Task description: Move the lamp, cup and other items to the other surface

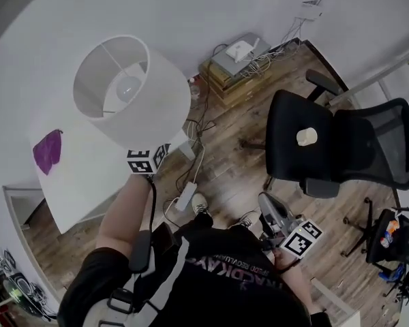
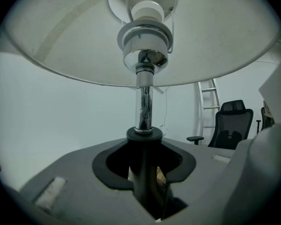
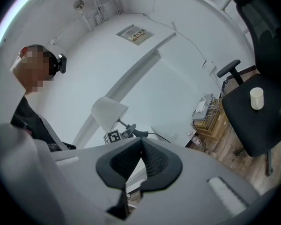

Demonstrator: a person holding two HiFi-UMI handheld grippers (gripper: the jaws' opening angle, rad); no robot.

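Clamping the thin stem of the lamp (image 1: 153, 118) at ten o'clock, the left gripper (image 2: 147, 172) risks a slip: the wide shade (image 1: 109, 80) could swing and twist it loose. The right gripper (image 1: 274, 218), at five o'clock, is closed and empty.

I have open wood floor (image 1: 225, 170) between the white table (image 1: 82, 176) and the office chair (image 1: 290, 163). Cables (image 1: 203, 118) and a power strip (image 1: 185, 196) cross it.
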